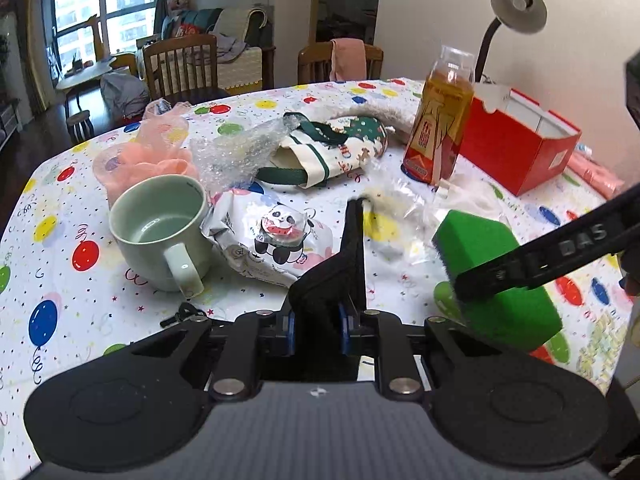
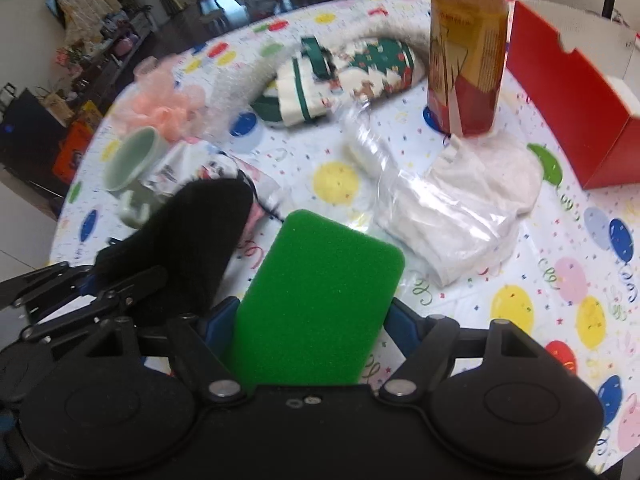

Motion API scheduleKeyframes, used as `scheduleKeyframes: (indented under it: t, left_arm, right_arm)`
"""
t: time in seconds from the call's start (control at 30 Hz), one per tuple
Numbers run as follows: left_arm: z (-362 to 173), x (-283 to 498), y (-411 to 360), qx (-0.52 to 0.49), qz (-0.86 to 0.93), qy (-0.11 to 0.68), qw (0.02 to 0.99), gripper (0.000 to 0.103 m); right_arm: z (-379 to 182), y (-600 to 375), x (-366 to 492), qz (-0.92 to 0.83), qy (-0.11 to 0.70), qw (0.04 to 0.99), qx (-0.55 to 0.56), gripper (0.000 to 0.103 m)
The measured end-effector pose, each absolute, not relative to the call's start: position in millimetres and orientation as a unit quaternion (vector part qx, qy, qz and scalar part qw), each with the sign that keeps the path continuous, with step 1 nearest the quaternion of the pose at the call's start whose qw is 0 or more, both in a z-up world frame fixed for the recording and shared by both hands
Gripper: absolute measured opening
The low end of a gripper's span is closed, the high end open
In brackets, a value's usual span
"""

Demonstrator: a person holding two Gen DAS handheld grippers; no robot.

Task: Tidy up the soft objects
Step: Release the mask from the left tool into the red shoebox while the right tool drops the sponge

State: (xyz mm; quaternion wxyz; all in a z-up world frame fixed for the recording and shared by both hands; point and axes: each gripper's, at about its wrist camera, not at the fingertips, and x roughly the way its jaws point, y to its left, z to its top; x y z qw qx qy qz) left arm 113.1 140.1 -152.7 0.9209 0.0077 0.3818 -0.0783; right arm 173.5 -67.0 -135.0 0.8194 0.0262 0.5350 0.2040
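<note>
My right gripper [image 1: 472, 280] is shut on a green sponge [image 2: 320, 300] and holds it above the table; the sponge also shows in the left wrist view [image 1: 484, 248]. My left gripper [image 1: 356, 206] is shut and empty, its fingers pressed together above the tablecloth, and it appears as a dark shape in the right wrist view [image 2: 208, 216]. Other soft things lie on the table: a pink bath pouf [image 1: 160, 160], a Christmas-print cloth bag [image 1: 340, 148], a panda wipes pack [image 1: 276, 240], bubble wrap [image 1: 236, 152] and a bagged white cloth [image 2: 460, 216].
A green mug [image 1: 160, 228] stands at the left. A tea bottle [image 1: 438, 128] stands upright beside an open red box [image 1: 520, 144]. A desk lamp [image 1: 516, 4] rises behind the box. Wooden chairs [image 1: 180, 64] stand at the table's far edge.
</note>
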Motion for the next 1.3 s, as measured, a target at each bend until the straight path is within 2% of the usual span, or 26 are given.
scheduleKeyframes:
  t: [0.6, 0.93, 1.3]
  left_arm:
    - [-90, 115, 120, -0.028, -0.103, 0.357, 0.928, 0.016]
    - [-45, 142, 53, -0.021, -0.148, 0.342, 0.928, 0.016]
    - [-5, 206, -32, -0.005, -0.193, 0.322, 0.927, 0.016]
  right_arm:
    - [-64, -153, 180, 0.217, 0.473, 0.853, 0.040, 0.077]
    - [-40, -223, 212, 0.210, 0.455, 0.865, 0.030, 0.077]
    - [-27, -294, 270, 0.186, 0.430, 0.883, 0.020, 0.077]
